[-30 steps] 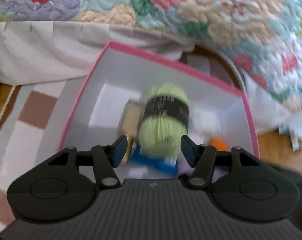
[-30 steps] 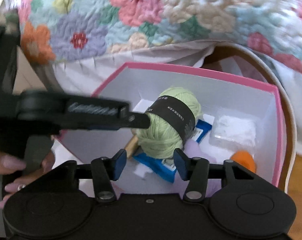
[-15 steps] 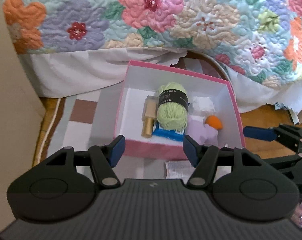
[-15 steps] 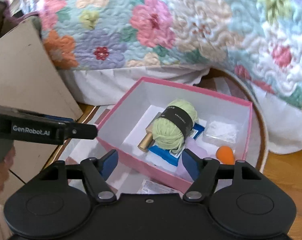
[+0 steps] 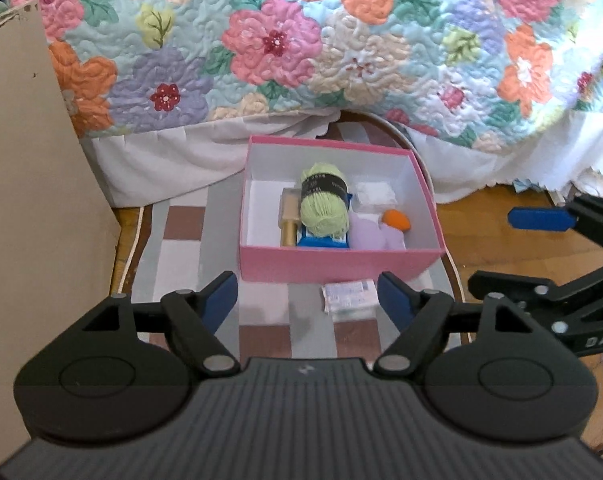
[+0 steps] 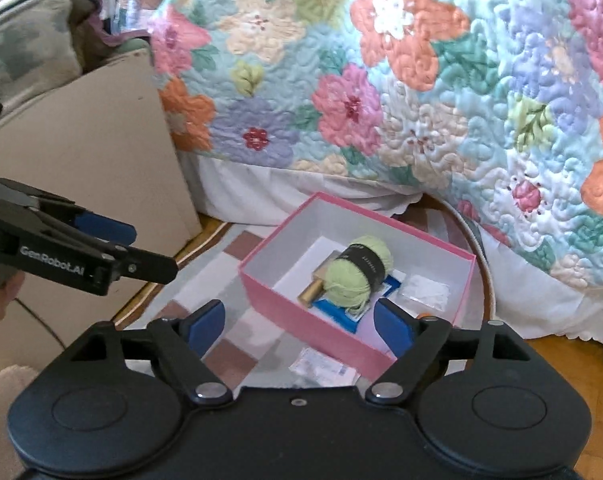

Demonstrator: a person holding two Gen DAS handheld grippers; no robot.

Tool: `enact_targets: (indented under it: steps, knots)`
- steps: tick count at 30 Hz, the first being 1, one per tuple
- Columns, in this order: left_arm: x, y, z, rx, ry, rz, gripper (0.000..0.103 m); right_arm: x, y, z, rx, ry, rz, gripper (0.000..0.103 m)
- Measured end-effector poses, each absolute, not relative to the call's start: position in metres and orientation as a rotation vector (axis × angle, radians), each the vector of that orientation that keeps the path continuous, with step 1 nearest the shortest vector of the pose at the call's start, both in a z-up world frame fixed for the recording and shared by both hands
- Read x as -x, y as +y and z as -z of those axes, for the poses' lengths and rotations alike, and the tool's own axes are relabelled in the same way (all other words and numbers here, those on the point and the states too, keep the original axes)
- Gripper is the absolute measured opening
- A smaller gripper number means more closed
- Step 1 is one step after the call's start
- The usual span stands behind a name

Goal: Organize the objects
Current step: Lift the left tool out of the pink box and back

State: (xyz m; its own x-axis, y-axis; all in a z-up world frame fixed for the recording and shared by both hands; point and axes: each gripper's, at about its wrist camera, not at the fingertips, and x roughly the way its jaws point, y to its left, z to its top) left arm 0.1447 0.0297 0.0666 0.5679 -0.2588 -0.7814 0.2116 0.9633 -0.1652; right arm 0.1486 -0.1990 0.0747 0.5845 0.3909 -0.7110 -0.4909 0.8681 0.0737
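Yarn [image 5: 324,205], a pale green ball with a black band, lies in the middle of the pink box [image 5: 337,265] on the checked rug [image 5: 181,248], resting on a blue packet [image 5: 321,242]. At its 9 o'clock sits a gold tube [image 5: 289,224]; at 3 o'clock, an orange object [image 5: 397,219] and a lilac item [image 5: 371,234]. A small white packet [image 5: 348,297] lies on the rug at the box's 6 o'clock. Left tongs [image 5: 307,300] and right tongs [image 6: 299,320] both gape wide, empty, hovering short of the box.

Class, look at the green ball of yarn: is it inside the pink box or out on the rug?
Inside. The green yarn lies within the walls of the pink box, resting on a blue packet beside a gold tube.
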Motion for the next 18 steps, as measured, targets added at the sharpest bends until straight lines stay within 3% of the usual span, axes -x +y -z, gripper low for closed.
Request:
enact_targets:
  steps: [5,11,18]
  knots:
    - [-0.120,0.029,-0.060,0.068,0.915,0.308,0.094,-0.125,-0.202,-0.072,0.128,0.826,-0.536,0.093]
    - [-0.103,0.025,-0.041,0.036,0.935,0.315,0.102,-0.106,-0.210,-0.053,0.053,0.889,-0.611,0.093]
    - [-0.101,0.015,-0.009,-0.034,0.978,0.329,0.103,-0.105,-0.211,-0.019,0.038,0.962,-0.606,0.093]
